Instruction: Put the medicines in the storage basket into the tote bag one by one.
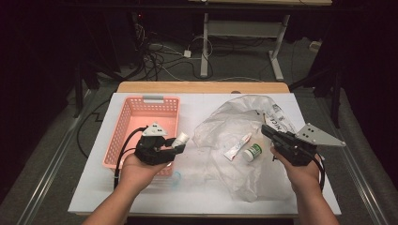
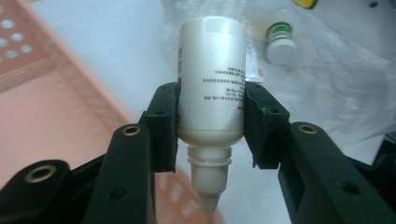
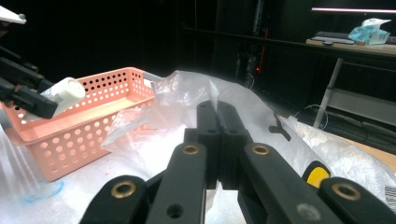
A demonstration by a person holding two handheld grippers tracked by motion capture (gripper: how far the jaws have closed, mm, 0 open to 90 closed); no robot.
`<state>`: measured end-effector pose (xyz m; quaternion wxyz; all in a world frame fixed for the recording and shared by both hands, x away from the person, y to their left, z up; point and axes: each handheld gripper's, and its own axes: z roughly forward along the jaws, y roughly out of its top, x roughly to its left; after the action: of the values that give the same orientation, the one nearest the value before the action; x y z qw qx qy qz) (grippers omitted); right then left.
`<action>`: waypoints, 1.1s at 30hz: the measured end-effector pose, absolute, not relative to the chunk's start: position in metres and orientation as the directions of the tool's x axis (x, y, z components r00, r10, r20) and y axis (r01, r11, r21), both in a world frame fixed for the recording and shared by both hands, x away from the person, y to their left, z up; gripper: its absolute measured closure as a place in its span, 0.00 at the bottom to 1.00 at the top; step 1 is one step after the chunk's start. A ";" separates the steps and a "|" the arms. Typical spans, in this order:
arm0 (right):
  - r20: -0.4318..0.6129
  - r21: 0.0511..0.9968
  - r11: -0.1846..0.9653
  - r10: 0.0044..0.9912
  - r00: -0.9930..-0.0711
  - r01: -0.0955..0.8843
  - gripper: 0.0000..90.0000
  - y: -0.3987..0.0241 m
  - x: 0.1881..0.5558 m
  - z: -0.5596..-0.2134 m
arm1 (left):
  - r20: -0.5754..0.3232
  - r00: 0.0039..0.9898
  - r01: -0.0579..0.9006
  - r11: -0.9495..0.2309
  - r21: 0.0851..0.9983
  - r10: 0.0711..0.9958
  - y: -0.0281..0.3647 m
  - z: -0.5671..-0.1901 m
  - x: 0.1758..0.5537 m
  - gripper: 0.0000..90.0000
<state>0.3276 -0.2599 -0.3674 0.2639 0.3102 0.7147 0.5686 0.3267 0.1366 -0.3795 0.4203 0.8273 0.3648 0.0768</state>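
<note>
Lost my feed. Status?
Left gripper shut on white bottle, beside pink basket. Right gripper shut, empty, over plastic bag. Nothing blocking.

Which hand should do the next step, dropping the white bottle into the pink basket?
Left. The left gripper is already shut on the white bottle, right beside the pink basket. The right gripper is shut, empty, over the plastic bag.

The white table (image 1: 206,187) carries a pink basket (image 1: 123,129), a clear bag (image 1: 244,126), perhaps creased.
</note>
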 end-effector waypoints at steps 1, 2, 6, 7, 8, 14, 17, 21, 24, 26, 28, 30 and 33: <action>-0.024 0.976 0.161 0.744 -0.668 0.145 1.00 -0.260 0.327 -0.367 | -0.179 0.732 0.532 -0.387 0.753 0.658 0.133 -0.380 0.325 0.64; -0.024 0.976 0.161 0.744 -0.668 0.144 1.00 -0.260 0.327 -0.367 | -0.175 0.740 0.524 -0.395 0.754 0.649 0.128 -0.380 0.323 0.64; -0.020 0.977 0.156 0.745 -0.667 0.146 1.00 -0.260 0.327 -0.367 | -0.182 0.764 0.509 -0.406 0.759 0.619 0.113 -0.382 0.318 0.64; -0.019 0.977 0.156 0.745 -0.667 0.146 1.00 -0.260 0.327 -0.367 | -0.181 0.770 0.505 -0.411 0.759 0.611 0.109 -0.382 0.317 0.64; -0.018 0.977 0.156 0.744 -0.668 0.147 1.00 -0.260 0.327 -0.366 | -0.181 0.775 0.501 -0.415 0.759 0.605 0.105 -0.383 0.317 0.64; -0.017 0.977 0.154 0.744 -0.668 0.146 1.00 -0.260 0.327 -0.366 | -0.176 0.801 0.478 -0.434 0.764 0.572 0.082 -0.385 0.316 0.64; -0.021 0.977 0.158 0.742 -0.671 0.145 1.00 -0.259 0.326 -0.366 | -0.178 0.810 0.470 -0.438 0.766 0.559 0.070 -0.387 0.317 0.64; -0.025 0.977 0.162 0.740 -0.672 0.142 1.00 -0.259 0.326 -0.366 | -0.171 0.821 0.456 -0.444 0.771 0.544 0.054 -0.390 0.320 0.64; -0.030 0.977 0.163 0.738 -0.674 0.135 1.00 -0.259 0.327 -0.366 | -0.169 0.826 0.450 -0.448 0.773 0.538 0.043 -0.392 0.324 0.64; -0.024 0.977 0.159 0.739 -0.673 0.140 1.00 -0.259 0.326 -0.366 | -0.162 0.829 0.442 -0.448 0.777 0.535 0.036 -0.393 0.326 0.64; -0.027 0.977 0.161 0.738 -0.674 0.137 1.00 -0.259 0.326 -0.366 | -0.160 0.832 0.437 -0.449 0.780 0.532 0.029 -0.394 0.329 0.64; -0.025 0.978 0.158 0.739 -0.674 0.137 1.00 -0.259 0.326 -0.365 | -0.159 0.831 0.436 -0.447 0.781 0.533 0.022 -0.395 0.332 0.64; -0.022 0.979 0.151 0.738 -0.674 0.134 1.00 -0.260 0.326 -0.365 | -0.150 0.831 0.427 -0.441 0.789 0.536 0.014 -0.396 0.337 0.64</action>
<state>0.3256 -0.2597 -0.3647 0.2629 0.3065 0.7117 0.5748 0.3369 0.0135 -0.3963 0.4458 0.8466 0.2843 0.0609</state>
